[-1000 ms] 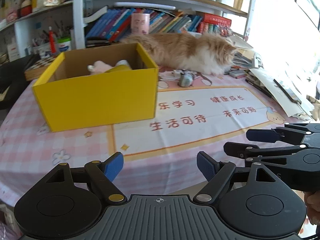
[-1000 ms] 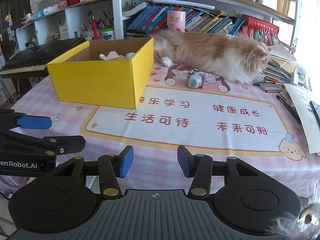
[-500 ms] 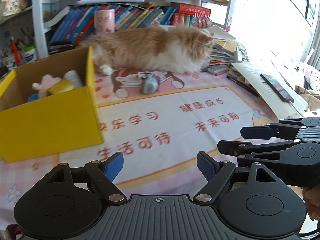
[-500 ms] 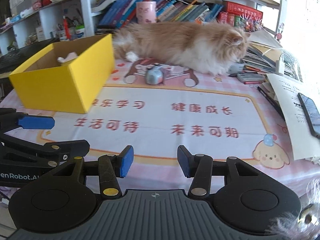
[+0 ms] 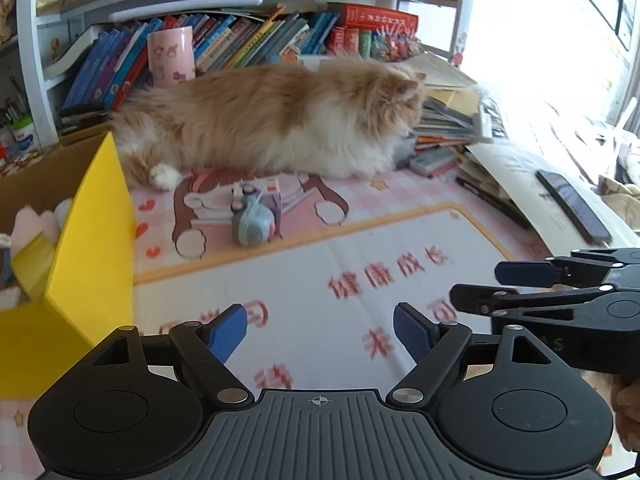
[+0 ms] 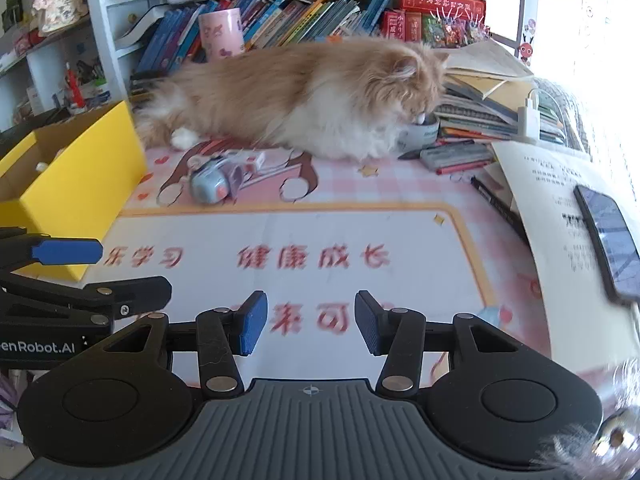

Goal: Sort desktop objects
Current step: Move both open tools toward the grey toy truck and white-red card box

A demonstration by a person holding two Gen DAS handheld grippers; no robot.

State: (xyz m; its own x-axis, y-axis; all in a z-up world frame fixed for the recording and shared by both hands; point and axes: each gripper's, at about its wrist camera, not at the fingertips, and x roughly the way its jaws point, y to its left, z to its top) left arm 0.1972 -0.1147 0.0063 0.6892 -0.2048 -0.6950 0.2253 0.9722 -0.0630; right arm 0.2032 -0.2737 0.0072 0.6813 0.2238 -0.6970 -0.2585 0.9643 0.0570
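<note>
Two grippers hang over the near edge of my table point(image 6: 400, 184), both empty. My left gripper point(image 5: 318, 332) has its blue pads spread wide; my right gripper point(image 6: 308, 322) holds them closer together, a clear gap between, nothing gripped. The small grey-blue toy point(image 5: 252, 226) lies toward the far edge, just in front of the fluffy cat point(image 5: 272, 120). At the left edge stands the yellow box point(image 5: 92, 240); my left view looks into it and shows soft pale things inside, while my right view shows mostly its outer wall. Only my right view shows the cat's muzzle at a grey bowl point(image 6: 420, 134). A dark phone point(image 6: 610, 236) rests on papers at the right edge.
</note>
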